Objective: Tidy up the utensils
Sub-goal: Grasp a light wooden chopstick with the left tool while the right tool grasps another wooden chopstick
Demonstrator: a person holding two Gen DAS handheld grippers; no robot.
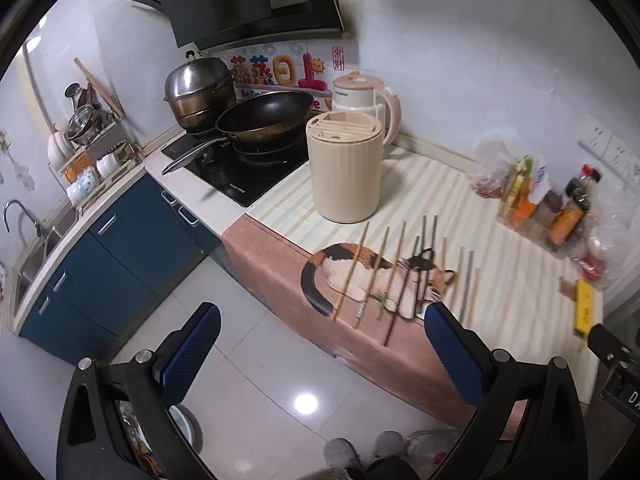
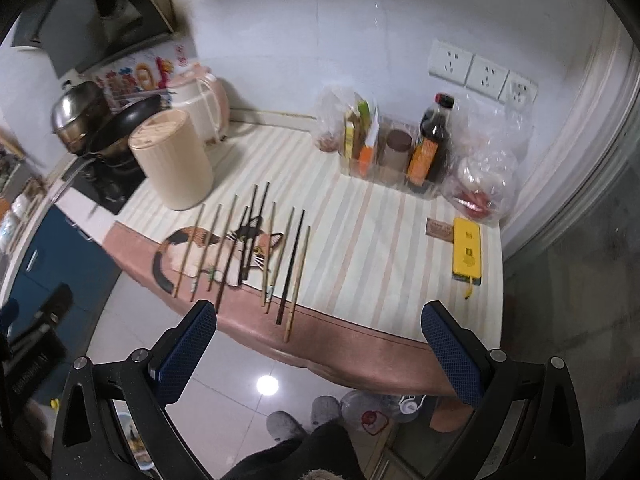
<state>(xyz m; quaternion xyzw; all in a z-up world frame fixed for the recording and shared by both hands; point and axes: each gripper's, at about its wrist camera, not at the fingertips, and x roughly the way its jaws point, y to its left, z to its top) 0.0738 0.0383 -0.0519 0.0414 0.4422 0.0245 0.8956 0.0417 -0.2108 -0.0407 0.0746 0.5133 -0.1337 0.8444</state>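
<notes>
chopsticks (image 2: 256,248) on mat | beyond spread right gripper (image 2: 320,334) fingers

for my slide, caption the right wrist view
Open right gripper faces chopsticks laid out beside a beige utensil holder.

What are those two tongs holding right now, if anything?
Nothing. Both the left tongs and the right tongs are open and empty, short of the counter edge. The chopsticks all lie untouched on the mat.
</notes>
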